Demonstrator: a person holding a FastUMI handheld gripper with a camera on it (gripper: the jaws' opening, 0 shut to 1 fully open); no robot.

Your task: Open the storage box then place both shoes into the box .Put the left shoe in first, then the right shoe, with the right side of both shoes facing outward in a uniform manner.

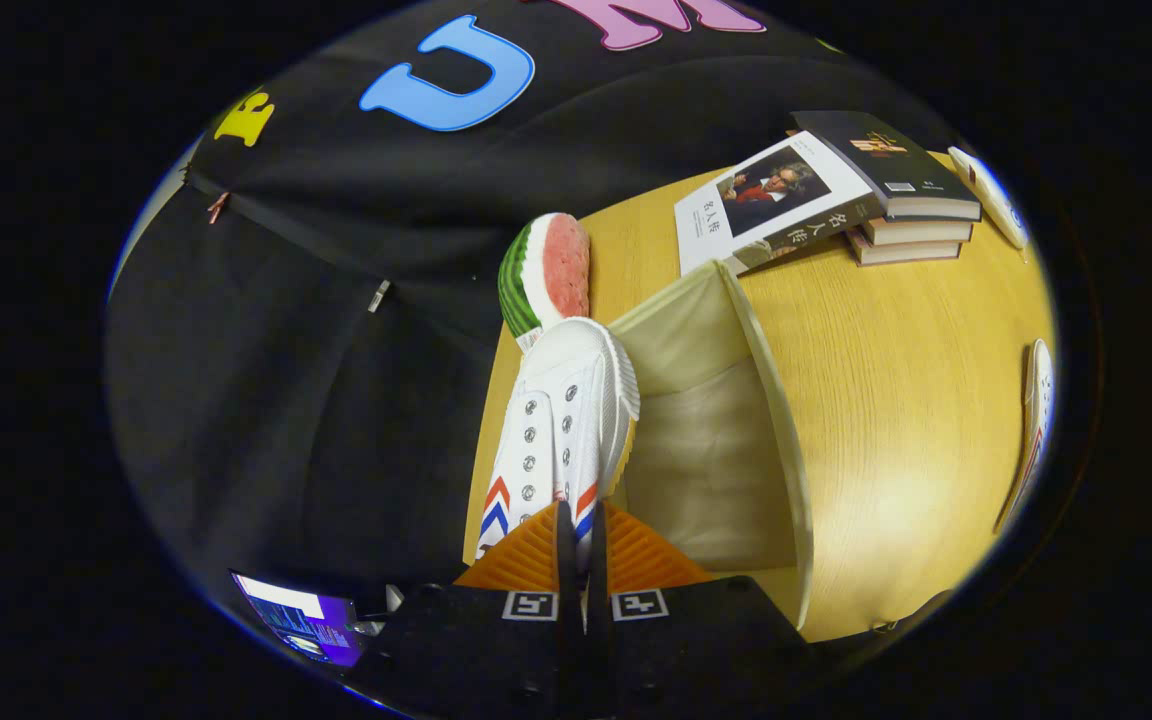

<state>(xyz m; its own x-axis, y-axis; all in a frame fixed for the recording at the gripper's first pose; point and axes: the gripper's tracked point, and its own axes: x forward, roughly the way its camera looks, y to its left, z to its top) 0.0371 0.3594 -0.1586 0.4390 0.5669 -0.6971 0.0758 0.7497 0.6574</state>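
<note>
The tongs [576,545] have 2 orange ribbed fingers [521,560], and they are pressed almost together. Between them is the back end of a white canvas shoe with red and blue zigzag stripes [561,420]. Both fingers look to be squeezing a thin part of the shoe near its opening, so the tongs have hold of it.

The shoe points straight away from the tongs. Its long line runs the same way as the fingers, with the toe at the far end. The toe is close to a toy slice of watermelon, green outside and red inside [546,270], which stands on the far edge of the light wooden table [896,400].

The cream fabric storage box [726,430] is open. It sits on the table just beside the shoe, touching or nearly touching its sole side. The box mouth is near the tongs. This is the thing that matters most: the shoe hangs next to the box, not in it, and the box lies to the side where the shoe's sole is.

My guess is that the shoe must slide sideways into the box, keeping its long line the same.

A 2nd white shoe [1036,420] lies well apart, across the table. A pile of books [836,190] sits at the far side.
</note>
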